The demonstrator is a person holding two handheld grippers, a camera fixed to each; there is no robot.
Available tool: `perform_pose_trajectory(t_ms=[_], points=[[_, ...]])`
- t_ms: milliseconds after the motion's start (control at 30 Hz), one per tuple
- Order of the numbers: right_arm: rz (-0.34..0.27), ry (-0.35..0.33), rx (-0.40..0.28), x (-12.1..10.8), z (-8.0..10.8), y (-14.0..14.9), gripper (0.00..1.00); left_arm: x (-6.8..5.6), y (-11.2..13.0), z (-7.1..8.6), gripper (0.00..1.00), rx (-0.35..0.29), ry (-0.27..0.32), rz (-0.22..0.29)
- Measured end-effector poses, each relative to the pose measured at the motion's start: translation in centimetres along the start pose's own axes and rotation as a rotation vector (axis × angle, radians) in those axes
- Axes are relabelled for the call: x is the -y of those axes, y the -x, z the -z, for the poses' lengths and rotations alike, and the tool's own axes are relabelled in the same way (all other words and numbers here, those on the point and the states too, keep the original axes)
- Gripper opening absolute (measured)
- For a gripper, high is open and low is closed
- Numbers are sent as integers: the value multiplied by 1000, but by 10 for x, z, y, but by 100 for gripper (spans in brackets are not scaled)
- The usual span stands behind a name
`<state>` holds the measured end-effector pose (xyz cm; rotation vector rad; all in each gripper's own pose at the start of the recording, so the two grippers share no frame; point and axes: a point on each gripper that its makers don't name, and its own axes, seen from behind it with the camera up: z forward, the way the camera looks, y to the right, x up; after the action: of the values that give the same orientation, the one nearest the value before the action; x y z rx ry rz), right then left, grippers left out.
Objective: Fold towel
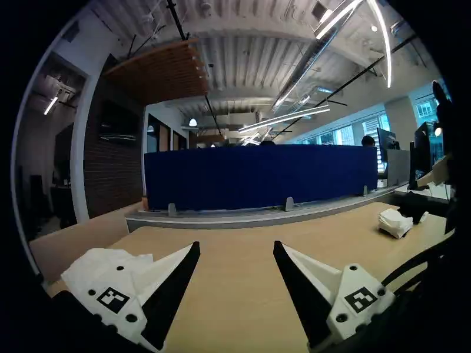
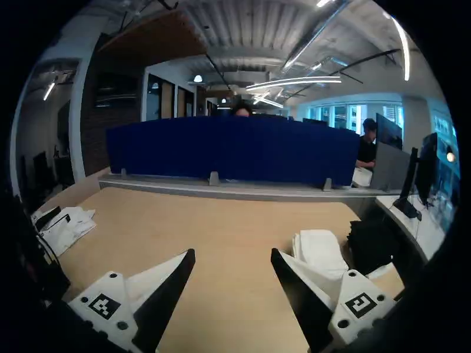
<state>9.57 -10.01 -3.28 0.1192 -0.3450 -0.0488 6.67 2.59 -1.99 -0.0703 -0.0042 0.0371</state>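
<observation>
While both pairs of jaws gape empty, the towel (image 2: 318, 247) lies on the tabletop (image 2: 224, 217) just ahead-right of the right gripper (image 2: 232, 252), well apart from the left gripper (image 1: 236, 244).

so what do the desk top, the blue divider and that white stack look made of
Desk top: probably pale wood-look laminate, smooth and matte.
Blue divider: seemingly fabric-covered, flat colour, no glare.
White stack: soft folded cloth, likely towels, with rounded folds.
</observation>
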Motion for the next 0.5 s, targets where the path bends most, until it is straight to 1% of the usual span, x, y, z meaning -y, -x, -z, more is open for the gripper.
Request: perform_pose_trajectory(t_ms=[200,367,500], points=[[22,-1,-1,3,-12,13,100,6,18,-9,92,-29,-6,17],[46,-4,10,7,-18,23,100,9,36,-12,93,-31,-14,21],[59,-6,17,9,-22,26,100,11,44,-13,92,-36,-19,37]])
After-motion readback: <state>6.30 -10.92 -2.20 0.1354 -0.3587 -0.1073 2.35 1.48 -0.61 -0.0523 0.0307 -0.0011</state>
